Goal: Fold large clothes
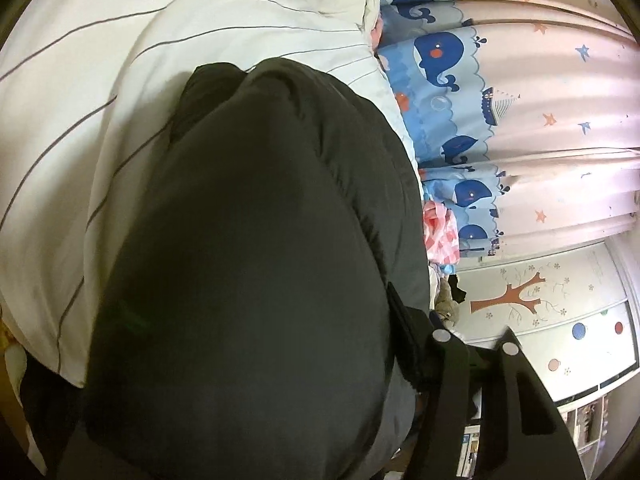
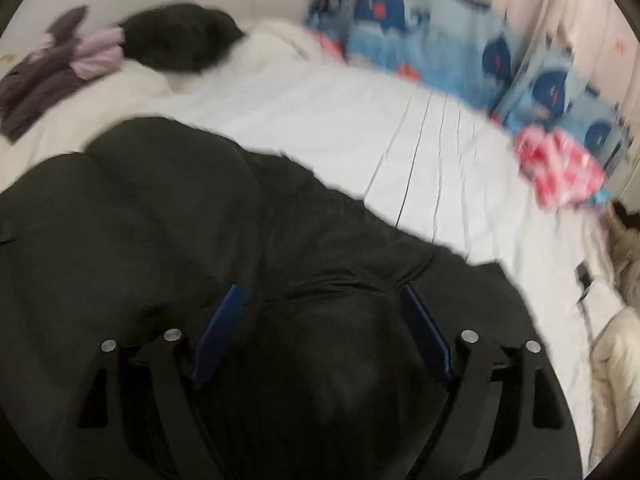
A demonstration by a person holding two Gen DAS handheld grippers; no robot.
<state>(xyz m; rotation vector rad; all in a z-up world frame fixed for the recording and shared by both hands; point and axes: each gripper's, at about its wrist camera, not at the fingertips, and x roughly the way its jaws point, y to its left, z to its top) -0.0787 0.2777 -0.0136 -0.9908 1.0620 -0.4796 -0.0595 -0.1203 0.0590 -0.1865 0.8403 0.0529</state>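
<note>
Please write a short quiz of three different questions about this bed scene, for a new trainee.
1. True or false: the right gripper is open over the black coat.
2. What lies at the far edge of the bed, by the whale curtain? A) pink checked cloth B) a shoe C) a book
3. Fill in: the white bedsheet has thin dark ____.

Key: 1 true; 2 A; 3 stripes.

Your left wrist camera sits right against the black padded jacket (image 1: 248, 264), rolled sideways, so the whale curtain (image 1: 500, 120) runs down its right side. Your right wrist camera looks forward and down across the same jacket (image 2: 160, 220) toward the far striped white bedsheet (image 2: 400, 152). Both views share jacket, bedsheet (image 1: 100, 100), curtain (image 2: 460, 32) and the pink checked cloth (image 1: 440, 236) (image 2: 560, 168).
</note>
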